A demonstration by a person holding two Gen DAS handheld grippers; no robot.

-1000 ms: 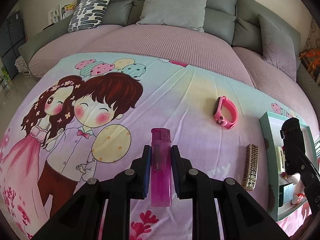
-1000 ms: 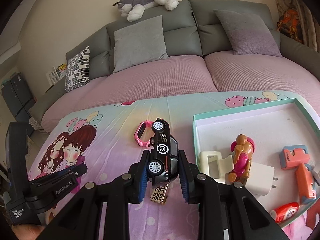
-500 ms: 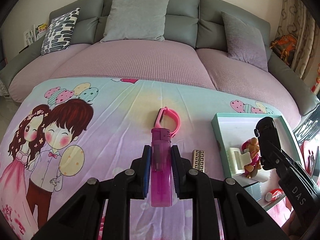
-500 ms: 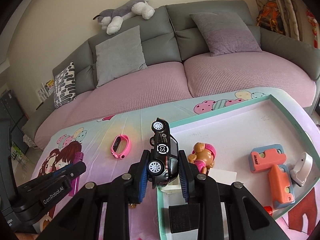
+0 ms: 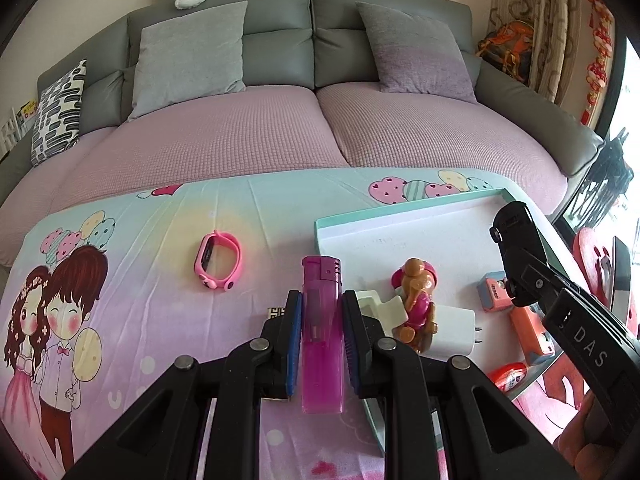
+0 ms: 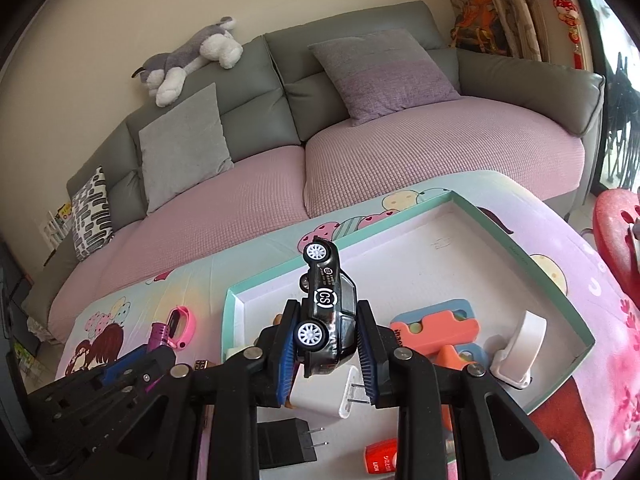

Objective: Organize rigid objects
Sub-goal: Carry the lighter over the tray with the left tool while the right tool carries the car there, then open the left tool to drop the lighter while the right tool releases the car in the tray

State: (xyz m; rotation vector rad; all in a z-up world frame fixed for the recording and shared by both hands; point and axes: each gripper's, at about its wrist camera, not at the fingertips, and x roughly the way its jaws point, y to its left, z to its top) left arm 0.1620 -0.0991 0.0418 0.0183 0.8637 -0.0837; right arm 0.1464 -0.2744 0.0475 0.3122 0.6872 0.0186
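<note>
Toy car (image 6: pixel 326 312), pinched nose-up in the right hand-held gripper (image 6: pixel 326 354) above the tray (image 6: pixel 516 248), could tumble onto the charger (image 6: pixel 320 398); left hand-held gripper (image 5: pixel 322 338) pinches a lighter (image 5: pixel 322 332)

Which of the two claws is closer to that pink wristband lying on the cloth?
Left. The left gripper, clamping a purple lighter, sits just beside the pink wristband; the right gripper, holding a toy car, is over the tray.
</note>
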